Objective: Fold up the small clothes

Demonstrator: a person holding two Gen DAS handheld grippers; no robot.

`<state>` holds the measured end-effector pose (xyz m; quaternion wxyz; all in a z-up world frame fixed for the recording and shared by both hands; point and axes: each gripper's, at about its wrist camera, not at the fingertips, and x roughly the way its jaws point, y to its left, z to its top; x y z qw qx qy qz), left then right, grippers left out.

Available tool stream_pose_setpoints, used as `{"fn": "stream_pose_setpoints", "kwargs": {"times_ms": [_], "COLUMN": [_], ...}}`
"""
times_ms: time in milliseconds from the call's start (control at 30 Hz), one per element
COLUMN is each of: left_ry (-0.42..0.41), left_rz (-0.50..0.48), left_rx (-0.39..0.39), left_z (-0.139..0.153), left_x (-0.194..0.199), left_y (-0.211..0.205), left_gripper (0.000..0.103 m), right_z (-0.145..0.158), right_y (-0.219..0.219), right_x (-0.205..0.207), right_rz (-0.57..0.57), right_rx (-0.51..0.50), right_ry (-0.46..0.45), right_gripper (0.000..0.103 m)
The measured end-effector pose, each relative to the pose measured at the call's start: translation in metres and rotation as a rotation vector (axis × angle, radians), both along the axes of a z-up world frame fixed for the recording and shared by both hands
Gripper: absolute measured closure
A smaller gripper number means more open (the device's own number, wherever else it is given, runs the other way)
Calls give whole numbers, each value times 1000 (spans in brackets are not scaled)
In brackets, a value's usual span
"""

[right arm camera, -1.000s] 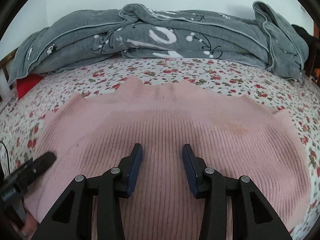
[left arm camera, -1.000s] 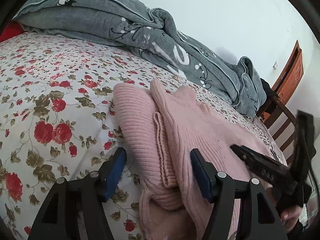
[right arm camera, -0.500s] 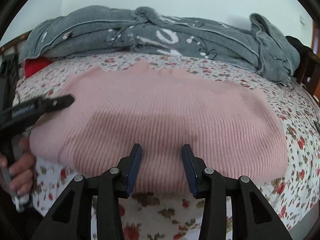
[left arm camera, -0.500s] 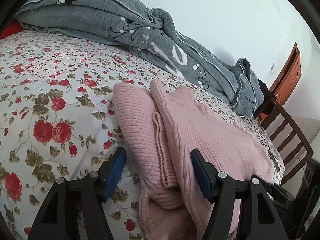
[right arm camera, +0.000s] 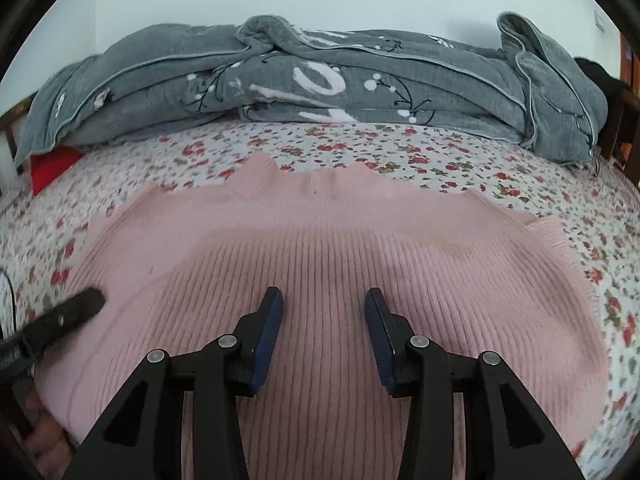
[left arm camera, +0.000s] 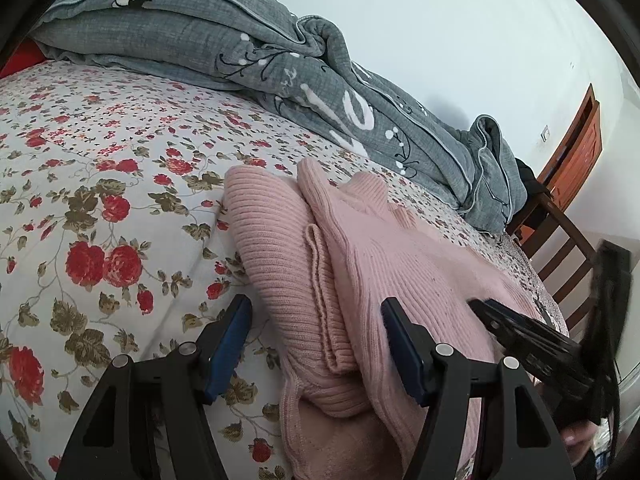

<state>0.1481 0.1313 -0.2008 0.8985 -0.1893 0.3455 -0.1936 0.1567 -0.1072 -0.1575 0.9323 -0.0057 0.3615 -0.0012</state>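
A pink ribbed knit sweater [left arm camera: 360,264] lies on the floral bedsheet [left arm camera: 100,200], with a sleeve folded in along its left side. My left gripper [left arm camera: 316,312] is open, its fingers on either side of the folded sleeve edge near the hem. In the right wrist view the sweater [right arm camera: 328,248] spreads wide across the bed. My right gripper [right arm camera: 323,300] is open and empty, low over the middle of the sweater's body. The right gripper also shows in the left wrist view [left arm camera: 536,340], and the left gripper's tip shows in the right wrist view [right arm camera: 68,312].
A grey quilt [right arm camera: 320,80] with white and black print is bunched along the wall at the back of the bed. A red cloth [right arm camera: 52,164] lies at the far left. A wooden chair [left arm camera: 560,240] and a wooden door [left arm camera: 580,136] stand beyond the bed's right end.
My right gripper pulled back off the sweater's near edge, then came forward again low over its body. My left gripper has stayed around the folded sleeve edge.
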Motion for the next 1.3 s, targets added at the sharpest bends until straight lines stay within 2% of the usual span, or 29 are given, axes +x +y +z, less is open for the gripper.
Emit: {"fn": "stream_pose_setpoints", "kwargs": {"times_ms": [100,200,267,300,367,400,467,567,700,800,933,1133,1233,1300], "left_ry": [2,54,116,141,181,189,187,181,172,176,224,218,210,217], "left_rz": [-11,0,-20,-13,33,42,51,57,60,60,64,12,-41,-78], "left_rx": [15,16,-60,-77,-49,-36,-40,-40,-37,-48,-79,-54,-22,29], "left_z": [1,7,11,11,11,12,16,29,54,77,103,146,149,138], "left_x": [1,7,15,18,22,23,20,15,11,10,14,16,15,14], "left_y": [-1,-3,-4,-4,-8,-9,-10,-11,-17,-30,-58,-134,-186,-223], "left_gripper": [40,42,52,53,64,67,77,80,81,81,81,81,81,81], "right_z": [7,3,-4,-6,-9,-10,-8,-2,-2,8,26,44,43,42], "right_y": [-4,-4,-1,-1,-4,-6,-8,-8,-26,-61,-113,-184,-207,-218], "right_x": [-23,-41,-41,-39,-31,-28,-27,-41,-70,-98,-122,-145,-153,-156], "right_rz": [30,69,83,86,76,67,53,91,195,182,116,0,-35,-56], "right_rx": [13,18,-18,-21,5,29,54,47,137,200,243,265,286,286], "right_ry": [2,-2,-30,-37,-52,-49,-33,-8,67,33,-25,-87,-83,-79], "right_gripper": [62,62,62,61,61,61,61,61,60,60,60,60,60,60]}}
